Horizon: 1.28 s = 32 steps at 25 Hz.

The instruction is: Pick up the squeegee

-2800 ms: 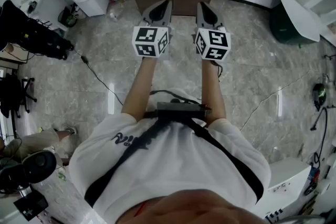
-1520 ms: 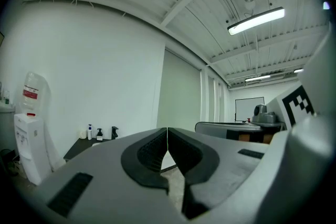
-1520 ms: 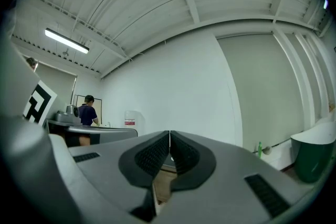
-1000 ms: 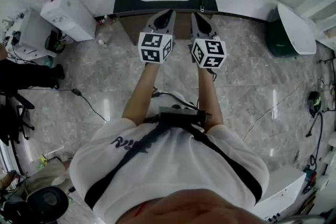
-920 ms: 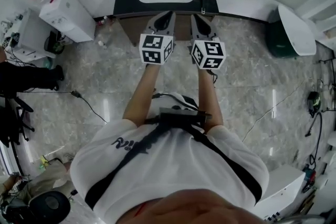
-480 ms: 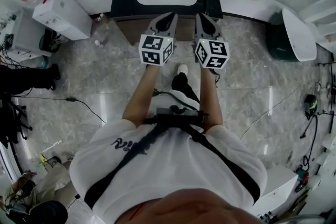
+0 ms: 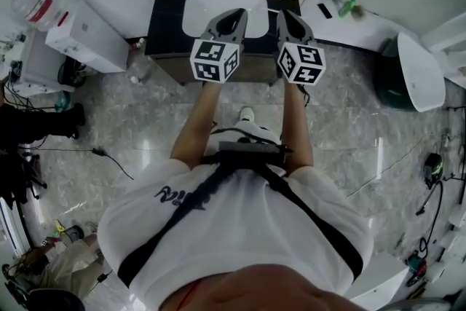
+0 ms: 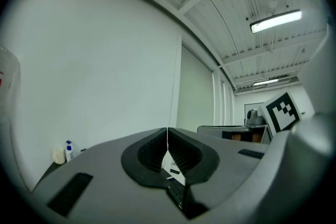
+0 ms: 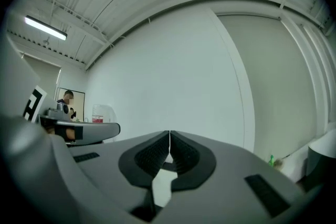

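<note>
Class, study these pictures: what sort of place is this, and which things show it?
Probably a washroom mock-up inside a lab or workshop: a white oval basin sits in a black countertop, while a white water dispenser and loose black cables on the grey marble-look floor suggest a workspace.

Tabletop black, with white basin. Floor grey with marbled veining. Left gripper and right gripper grey, fingers black and ribbed; each cube carries black-and-white square markers. Shirt white, crossed by black straps. Water dispenser white; its bottle bears a red label. Bin dark green, lid white.
</note>
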{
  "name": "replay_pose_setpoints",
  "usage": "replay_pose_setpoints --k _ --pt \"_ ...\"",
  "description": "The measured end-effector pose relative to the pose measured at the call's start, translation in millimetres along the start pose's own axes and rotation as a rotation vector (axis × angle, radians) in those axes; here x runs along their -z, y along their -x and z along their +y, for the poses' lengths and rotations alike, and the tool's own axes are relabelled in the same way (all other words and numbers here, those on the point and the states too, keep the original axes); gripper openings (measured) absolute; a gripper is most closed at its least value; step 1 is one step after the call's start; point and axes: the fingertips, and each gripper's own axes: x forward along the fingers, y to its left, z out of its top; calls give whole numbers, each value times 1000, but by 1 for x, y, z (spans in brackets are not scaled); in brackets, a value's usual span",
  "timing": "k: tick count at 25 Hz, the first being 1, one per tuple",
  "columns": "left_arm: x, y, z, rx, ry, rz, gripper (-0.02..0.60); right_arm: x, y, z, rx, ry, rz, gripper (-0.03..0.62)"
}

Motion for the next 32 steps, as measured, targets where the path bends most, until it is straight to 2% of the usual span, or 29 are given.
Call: replay_pose_setpoints --k 4,7,12,16,23,32 --pt "-19 -66 0 1 -25 -23 9 -30 -33 -56 13 14 -45 9" --pt "-7 -103 2 -8 -12 -2 9 -24 -54 -88 11 5 -33 9" --pt "37 -142 15 -35 27 103 9 28 -81 -127 2 -61 70 9" --pt "59 -158 24 -39 44 155 9 64 -94 -142 4 -110 140 9" --pt "104 -191 36 6 72 248 9 112 -115 -161 38 -144 229 9" --pt "171 -225 59 50 80 398 9 194 -132 -180 108 -184 423 9"
